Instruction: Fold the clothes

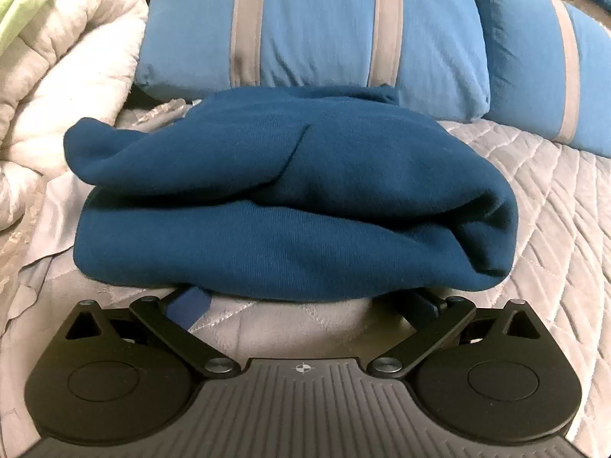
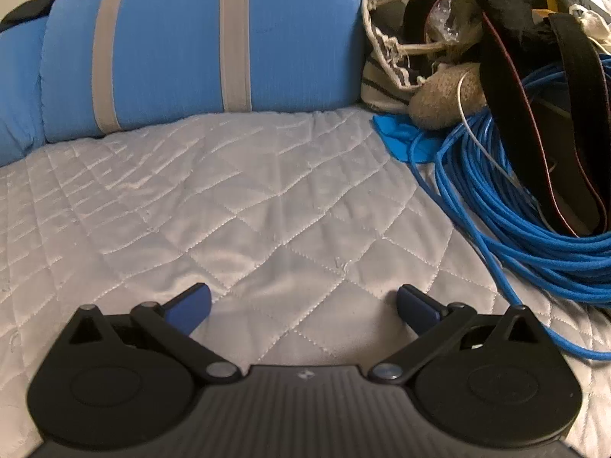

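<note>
A dark blue garment [image 1: 290,198] lies folded in a thick bundle on the grey quilted bed cover [image 1: 553,221], seen in the left wrist view. My left gripper [image 1: 305,301] is open right at the bundle's near edge; the fabric overhangs and hides both fingertips. Only the blue pad of the left finger [image 1: 189,307] shows under the hem. In the right wrist view my right gripper [image 2: 303,307] is open over bare quilt [image 2: 229,210], nothing between its blue pads [image 2: 191,309]. The garment does not show in that view.
Blue pillows with grey stripes [image 1: 313,26] [image 2: 198,45] line the back of the bed. A white fluffy blanket [image 1: 65,76] is heaped at the left. At the right lies a coil of blue cable [image 2: 534,229] and a pile of dark straps and clutter [image 2: 515,38].
</note>
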{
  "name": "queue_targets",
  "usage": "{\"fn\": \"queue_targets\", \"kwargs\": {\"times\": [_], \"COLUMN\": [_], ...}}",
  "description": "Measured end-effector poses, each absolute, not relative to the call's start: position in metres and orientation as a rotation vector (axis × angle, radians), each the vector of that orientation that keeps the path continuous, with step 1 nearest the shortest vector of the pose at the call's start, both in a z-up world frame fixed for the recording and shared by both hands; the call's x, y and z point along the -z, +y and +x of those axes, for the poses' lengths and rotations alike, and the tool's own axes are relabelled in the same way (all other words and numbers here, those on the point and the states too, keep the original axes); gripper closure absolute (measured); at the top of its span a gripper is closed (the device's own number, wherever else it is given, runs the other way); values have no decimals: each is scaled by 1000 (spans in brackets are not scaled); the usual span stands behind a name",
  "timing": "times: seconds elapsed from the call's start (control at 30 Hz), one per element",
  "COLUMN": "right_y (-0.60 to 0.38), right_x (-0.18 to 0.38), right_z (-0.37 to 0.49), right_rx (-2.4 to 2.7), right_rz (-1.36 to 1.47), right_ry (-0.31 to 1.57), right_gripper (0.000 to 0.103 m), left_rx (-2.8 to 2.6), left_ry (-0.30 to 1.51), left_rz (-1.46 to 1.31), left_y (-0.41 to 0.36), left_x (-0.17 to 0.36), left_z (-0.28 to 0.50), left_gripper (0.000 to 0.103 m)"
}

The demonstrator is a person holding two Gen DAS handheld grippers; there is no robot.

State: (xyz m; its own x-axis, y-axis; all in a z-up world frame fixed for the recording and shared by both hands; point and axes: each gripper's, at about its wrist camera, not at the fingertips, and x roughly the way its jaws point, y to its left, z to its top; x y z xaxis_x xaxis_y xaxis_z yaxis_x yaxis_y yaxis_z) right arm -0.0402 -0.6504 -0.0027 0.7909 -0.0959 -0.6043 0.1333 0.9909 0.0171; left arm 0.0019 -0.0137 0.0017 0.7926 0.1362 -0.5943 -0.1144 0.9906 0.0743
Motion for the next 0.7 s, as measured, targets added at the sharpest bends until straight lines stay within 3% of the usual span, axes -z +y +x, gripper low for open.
{"fn": "queue_targets", "kwargs": {"times": [0.7], "right_y": [-645], "right_x": [5], "right_z": [-48], "right_rx": [152], "right_rz": [46], "right_ry": [595], "right_gripper": [1], "left_rx": [-136], "left_ry": [625], "left_rz": [34], "left_y": [-12], "left_x": [-6], "left_z": [0], "left_gripper": [0]}}
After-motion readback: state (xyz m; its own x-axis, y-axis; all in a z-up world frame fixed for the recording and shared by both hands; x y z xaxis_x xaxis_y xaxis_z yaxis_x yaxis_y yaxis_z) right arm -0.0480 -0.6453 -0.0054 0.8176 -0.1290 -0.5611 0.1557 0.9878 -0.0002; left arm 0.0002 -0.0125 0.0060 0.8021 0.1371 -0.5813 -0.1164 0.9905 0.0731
